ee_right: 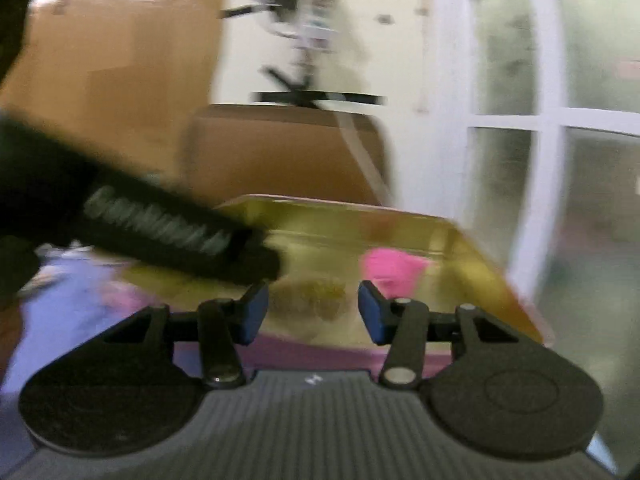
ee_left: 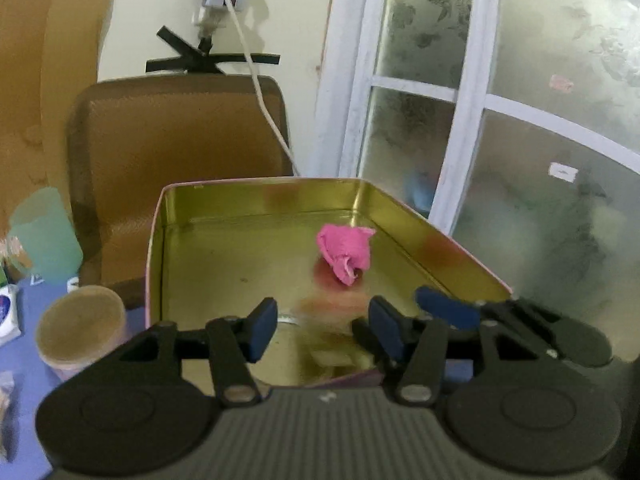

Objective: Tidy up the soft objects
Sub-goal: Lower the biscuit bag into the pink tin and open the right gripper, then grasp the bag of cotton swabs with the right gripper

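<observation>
A gold metal tin [ee_left: 420,232] with a pink outside stands open on the table. A crumpled pink soft piece [ee_left: 346,252] lies inside it at the right rear. My left gripper [ee_left: 324,328] is open and empty over the tin's near edge. A blurred yellowish soft thing [ee_left: 336,352] lies in the tin just below its fingers. My right gripper [ee_right: 310,312] is open and empty, just in front of the tin [ee_right: 480,256]; the pink piece [ee_right: 392,268] shows beyond it. The right gripper's blue finger [ee_left: 444,308] reaches in from the right in the left wrist view.
A brown chair back [ee_left: 180,148] stands behind the tin. A round lidded container [ee_left: 80,328] and a pale green cup [ee_left: 44,236] stand on the blue cloth at the left. A frosted window [ee_left: 520,120] is at the right. The right wrist view is motion-blurred.
</observation>
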The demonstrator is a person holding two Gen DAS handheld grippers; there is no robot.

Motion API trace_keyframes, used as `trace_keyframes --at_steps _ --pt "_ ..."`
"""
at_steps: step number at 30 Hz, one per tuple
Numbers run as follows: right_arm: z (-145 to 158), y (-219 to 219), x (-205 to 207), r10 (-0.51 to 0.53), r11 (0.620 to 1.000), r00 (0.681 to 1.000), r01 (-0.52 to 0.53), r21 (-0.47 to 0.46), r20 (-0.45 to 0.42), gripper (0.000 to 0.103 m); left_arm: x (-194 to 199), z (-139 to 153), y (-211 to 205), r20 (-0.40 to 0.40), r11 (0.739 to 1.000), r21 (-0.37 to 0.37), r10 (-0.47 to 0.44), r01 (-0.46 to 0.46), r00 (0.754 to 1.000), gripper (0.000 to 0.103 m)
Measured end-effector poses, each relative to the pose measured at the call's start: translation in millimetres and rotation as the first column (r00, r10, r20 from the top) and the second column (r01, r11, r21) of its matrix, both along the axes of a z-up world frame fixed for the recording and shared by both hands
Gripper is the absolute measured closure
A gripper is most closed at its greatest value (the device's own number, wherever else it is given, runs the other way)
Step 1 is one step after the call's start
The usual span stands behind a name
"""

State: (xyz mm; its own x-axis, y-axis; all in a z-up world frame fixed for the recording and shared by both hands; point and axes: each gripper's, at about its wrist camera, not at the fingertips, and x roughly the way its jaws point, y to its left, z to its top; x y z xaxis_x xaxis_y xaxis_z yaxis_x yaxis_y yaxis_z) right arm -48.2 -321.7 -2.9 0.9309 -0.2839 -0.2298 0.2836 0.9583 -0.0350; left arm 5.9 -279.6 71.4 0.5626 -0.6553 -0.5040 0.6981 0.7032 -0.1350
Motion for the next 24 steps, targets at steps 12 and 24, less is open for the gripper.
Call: trace_keyframes --at_steps 12,24 --pt "-1.7 17.3 -25.5 0.063 0.986 0.995 -0.074 0.149 0.080 0.050 -37.2 -29.3 142.4 0.022 0.991 0.013 0.136 -0.137 0.990 0.043" --pt "9.8 148.6 65.7 0.553 0.829 0.822 -0.526 0.190 -0.136 0.050 -19.8 -66.5 323.5 -0.172 0.805 -0.080 0.569 -0.587 0.804 0.040"
